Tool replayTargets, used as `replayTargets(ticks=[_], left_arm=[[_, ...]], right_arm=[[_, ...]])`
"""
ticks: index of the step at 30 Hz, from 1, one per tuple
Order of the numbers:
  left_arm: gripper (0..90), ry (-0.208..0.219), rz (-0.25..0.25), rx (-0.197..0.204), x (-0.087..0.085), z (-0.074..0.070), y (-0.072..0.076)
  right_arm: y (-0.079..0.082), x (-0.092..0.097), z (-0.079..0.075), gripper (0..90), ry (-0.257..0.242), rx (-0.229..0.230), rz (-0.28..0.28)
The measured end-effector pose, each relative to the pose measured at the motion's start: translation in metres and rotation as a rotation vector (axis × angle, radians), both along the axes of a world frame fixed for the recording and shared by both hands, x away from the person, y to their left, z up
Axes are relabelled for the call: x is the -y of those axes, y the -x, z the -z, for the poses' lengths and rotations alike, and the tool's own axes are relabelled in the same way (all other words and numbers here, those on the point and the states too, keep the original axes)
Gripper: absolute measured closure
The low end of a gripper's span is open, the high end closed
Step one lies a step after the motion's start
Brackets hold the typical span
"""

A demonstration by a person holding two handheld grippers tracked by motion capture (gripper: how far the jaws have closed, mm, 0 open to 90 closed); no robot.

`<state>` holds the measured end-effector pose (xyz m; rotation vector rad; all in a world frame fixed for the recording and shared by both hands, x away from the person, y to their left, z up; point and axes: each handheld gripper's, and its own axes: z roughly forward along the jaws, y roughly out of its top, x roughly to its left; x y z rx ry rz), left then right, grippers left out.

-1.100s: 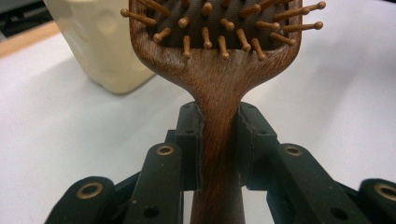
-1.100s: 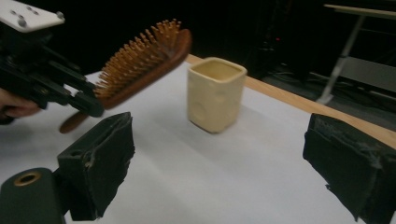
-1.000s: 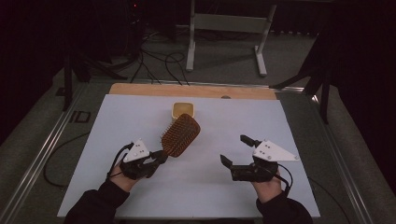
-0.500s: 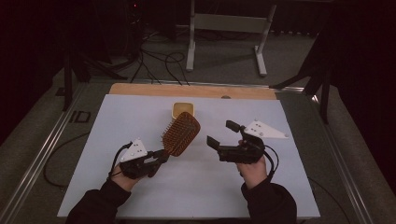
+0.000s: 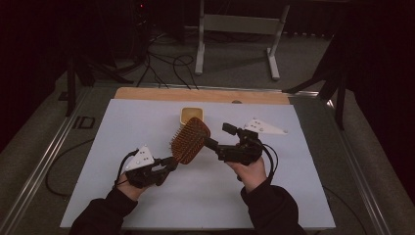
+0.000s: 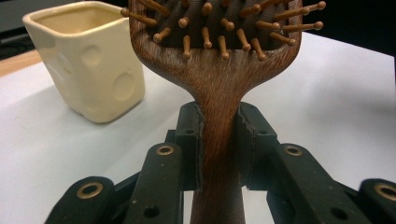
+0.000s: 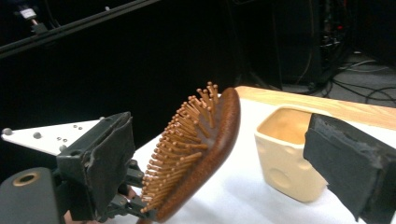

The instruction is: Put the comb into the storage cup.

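A wooden hairbrush [image 5: 190, 141] stands raised above the middle of a white table [image 5: 147, 122], its handle clamped between the jaws of the left gripper [image 5: 166, 164], bristles facing the person. The right gripper [image 5: 219, 137] hangs just beside the brush head, jaws spread wide with nothing between them; in the right gripper view the brush [image 7: 201, 149] sits between the two pads without touching either. A cream square cup [image 5: 191, 115] stands just behind the brush, near the table's far edge, where a strip of bare wood [image 5: 195, 95] shows. The white surface lies open to the left, right and near side of both hands. Beyond the table, a grey floor carries loose cables [image 5: 166, 63] and a metal stand [image 5: 235, 29], and the room falls away into darkness. In the left gripper view the brush head [image 6: 219, 28] is cut off at the top edge, and the handle's end is hidden below the jaws.
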<state>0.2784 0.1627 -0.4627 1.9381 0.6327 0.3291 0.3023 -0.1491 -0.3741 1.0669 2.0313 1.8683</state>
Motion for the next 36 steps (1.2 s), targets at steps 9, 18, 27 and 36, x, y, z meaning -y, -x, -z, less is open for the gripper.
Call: replayTargets(ticks=[9, 18, 27, 36], left_arm=[[73.8, 0.001, 0.010, 0.020, 0.005, 0.000, 0.002], [73.7, 0.002, 0.010, 0.037, 0.008, -0.001, 0.002], [73.8, 0.007, 0.019, 0.044, 0.013, 0.000, 0.003], [73.7, -0.001, 0.023, 0.038, 0.015, 0.003, 0.002]], right_arm=[[-0.010, -0.014, 0.012, 8.4, -0.068, -0.114, -0.042], [-0.016, -0.032, 0.020, 13.4, -0.108, -0.201, -0.098], [-0.019, -0.038, 0.024, 30.4, -0.109, -0.249, -0.092], [-0.021, -0.039, 0.026, 42.5, -0.068, -0.269, -0.079]])
